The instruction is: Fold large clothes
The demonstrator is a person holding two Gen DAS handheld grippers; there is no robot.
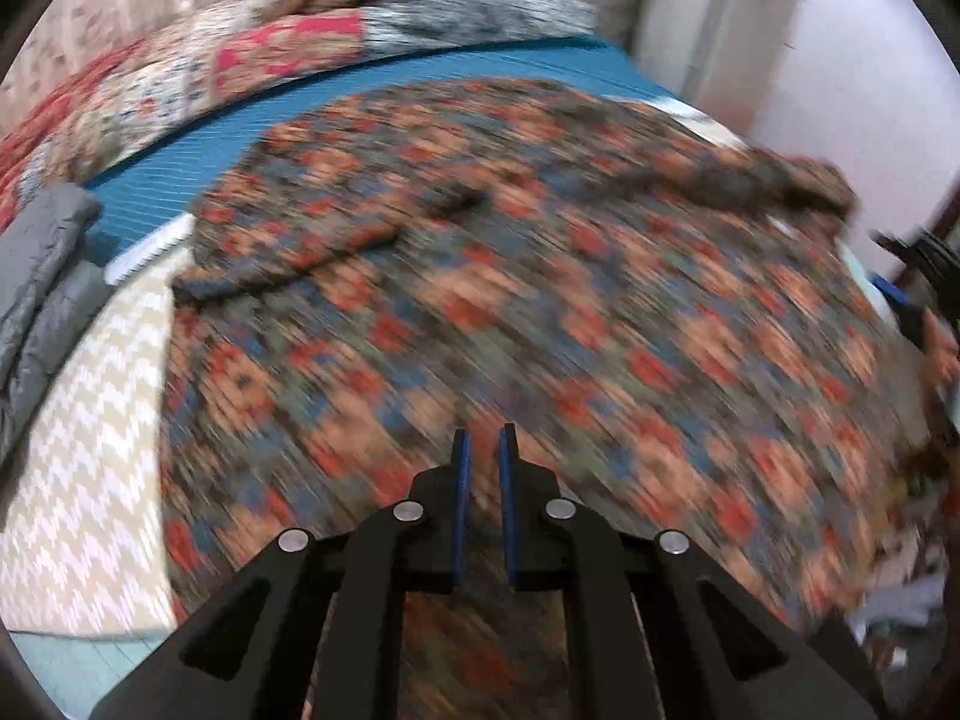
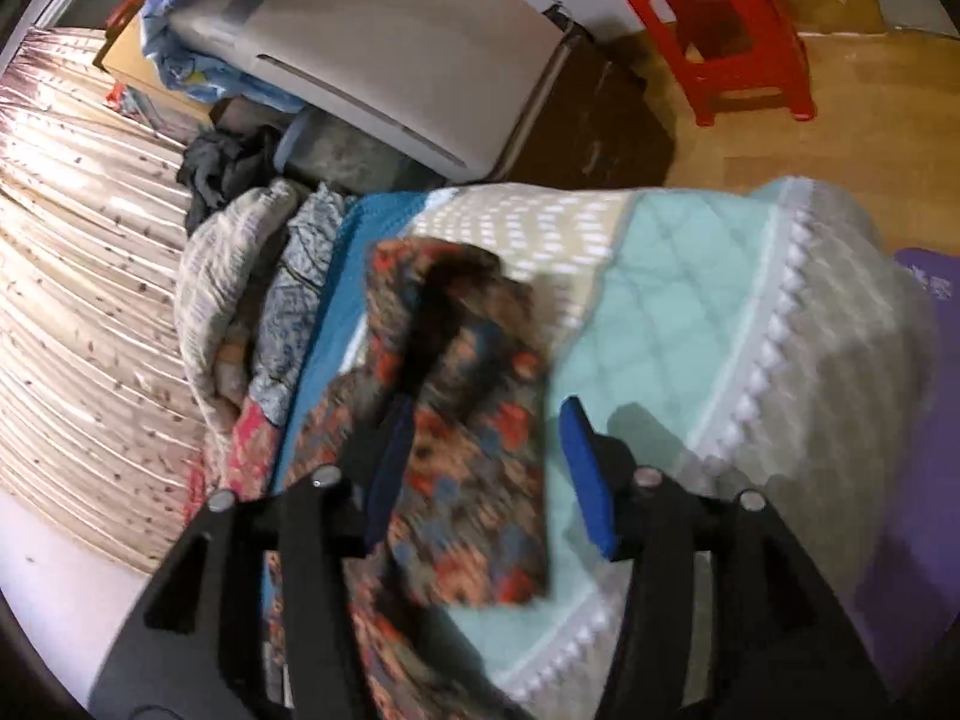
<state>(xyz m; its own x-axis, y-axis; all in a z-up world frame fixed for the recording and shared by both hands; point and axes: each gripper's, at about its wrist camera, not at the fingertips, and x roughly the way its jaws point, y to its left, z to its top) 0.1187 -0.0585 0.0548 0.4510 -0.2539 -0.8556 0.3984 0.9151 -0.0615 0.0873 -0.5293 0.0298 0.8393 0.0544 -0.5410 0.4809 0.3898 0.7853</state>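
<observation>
Fingers on our left gripper stand almost together, only a thin slit between the blue pads, and we cannot tell whether any cloth is pinched there; the view is smeared by motion. Our right gripper has its fingers spread wide, and a flap of the patterned garment hangs or lies between them without being clamped.

We see the garment spread over the bed, filling the left view from 6 o'clock up to 12 o'clock. Its long axis seems to run from about 8 o'clock to 2 o'clock, with a sleeve or flap folded across at 10 o'clock and a bunched end at 2 o'clock. That bunched end lies near our right gripper, seen at 3 o'clock, so we judge the right hand is the nearer one for taking it, while the left sits over the near hem.

The cloth looks thin and limp, printed in orange, red and blue blocks, and likely to sag and slide when lifted. Beneath it we find a beige zigzag bedspread, a teal ribbed blanket at 12 o'clock, and a mint quilted cover with white scalloped trim. A grey padded jacket lies at 9 o'clock, and a red plastic stool stands on the wooden floor.
</observation>
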